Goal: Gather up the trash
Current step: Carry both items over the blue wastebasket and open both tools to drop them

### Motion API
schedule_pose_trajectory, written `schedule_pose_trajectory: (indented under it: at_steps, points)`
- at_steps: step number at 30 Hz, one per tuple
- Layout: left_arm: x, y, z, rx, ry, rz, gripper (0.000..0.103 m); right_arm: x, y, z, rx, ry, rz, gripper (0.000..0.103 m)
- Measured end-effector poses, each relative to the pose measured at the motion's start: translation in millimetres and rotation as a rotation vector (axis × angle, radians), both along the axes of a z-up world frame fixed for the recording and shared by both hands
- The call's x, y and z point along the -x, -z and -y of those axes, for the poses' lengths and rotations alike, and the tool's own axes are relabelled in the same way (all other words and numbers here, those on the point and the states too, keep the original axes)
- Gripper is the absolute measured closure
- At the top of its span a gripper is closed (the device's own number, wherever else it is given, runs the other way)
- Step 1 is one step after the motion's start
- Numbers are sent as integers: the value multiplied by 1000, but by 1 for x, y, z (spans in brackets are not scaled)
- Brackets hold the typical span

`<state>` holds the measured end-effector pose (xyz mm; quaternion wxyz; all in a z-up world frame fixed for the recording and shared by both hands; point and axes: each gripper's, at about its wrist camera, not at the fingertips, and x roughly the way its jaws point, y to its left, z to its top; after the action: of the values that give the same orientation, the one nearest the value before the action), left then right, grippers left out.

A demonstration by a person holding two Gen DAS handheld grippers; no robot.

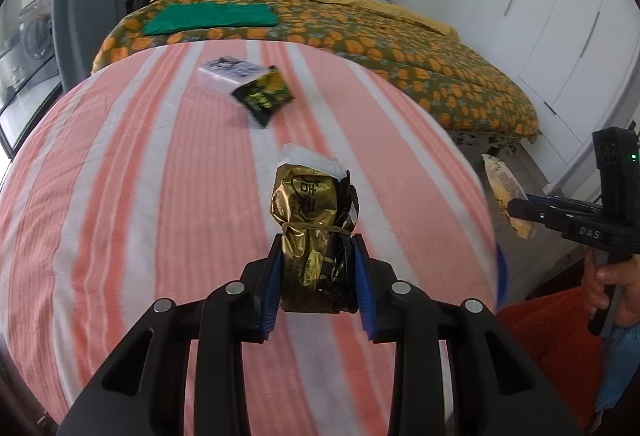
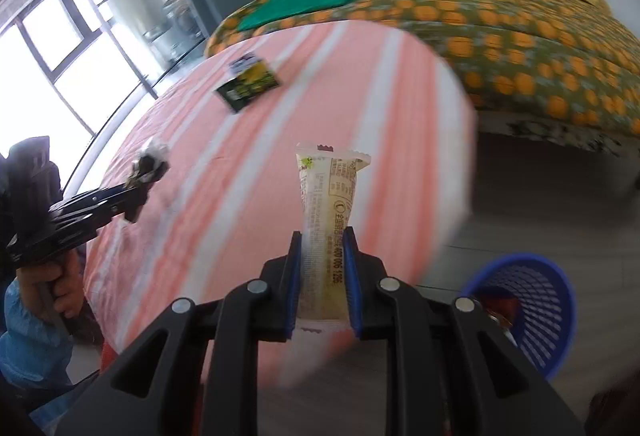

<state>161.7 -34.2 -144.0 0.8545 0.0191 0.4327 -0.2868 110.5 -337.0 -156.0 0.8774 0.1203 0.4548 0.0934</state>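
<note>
Two loads in hand, both clear of the striped surface. Left gripper with jaws clamped on a crumpled gold foil packet, long axis upright and pointing away along the fingers, a rubber band round its waist. Right gripper with jaws clamped on a pale tube-shaped wrapper, likewise upright, serrated end at the far tip. Deciding relation: blue mesh basket on the floor, low and to the right of the right gripper, just off the near right corner of the surface, something reddish already inside (too blurred to name). Right gripper clearly the nearer of the two to it; seen from the left wrist, held out past the right edge of the surface, over the floor, wrapper end foremost. Left gripper above the middle of the surface, well apart from the basket, only a blue sliver of rim visible at that view's right edge. Likely next: a short swing right and down for the right load, tip lowered into the basket mouth before release; a longer reach across for the left. Still lying on the far part of the surface: a black-and-yellow packet touching a small white printed box, neither yet collected.
</note>
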Motion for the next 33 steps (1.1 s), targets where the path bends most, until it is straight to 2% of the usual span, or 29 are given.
schedule_pose_trajectory:
  at_steps: [8, 12, 16, 20, 23, 27, 29, 30, 31, 32, 33]
  points:
    - [56, -19, 127, 63, 264, -29, 71, 52, 26, 112, 94, 219, -54, 84]
    - [77, -9, 195, 60, 367, -75, 71, 68, 47, 155, 104, 305, -77, 84]
    - [91, 19, 263, 21, 441, -121, 71, 79, 72, 191, 79, 372, -110, 84]
    - [94, 53, 314, -15, 469, -162, 70, 81, 85, 217, 29, 391, -140, 84]
    - [88, 81, 339, -31, 472, -199, 70, 82, 90, 227, 15, 392, -149, 84]
    - [80, 115, 366, -66, 476, -208, 69, 79, 102, 239, -10, 404, -167, 84]
    - [77, 128, 376, -69, 480, -207, 65, 80, 106, 244, -29, 413, -173, 81]
    - [75, 134, 381, -71, 480, -201, 57, 80, 109, 246, -36, 417, -176, 81]
    - [74, 140, 383, -72, 481, -196, 43, 79, 111, 249, -42, 422, -179, 76]
    - [72, 146, 386, -79, 480, -192, 37, 79, 114, 252, -50, 429, -182, 64]
    - [70, 150, 388, -88, 471, -181, 31, 78, 115, 254, -53, 438, -183, 59]
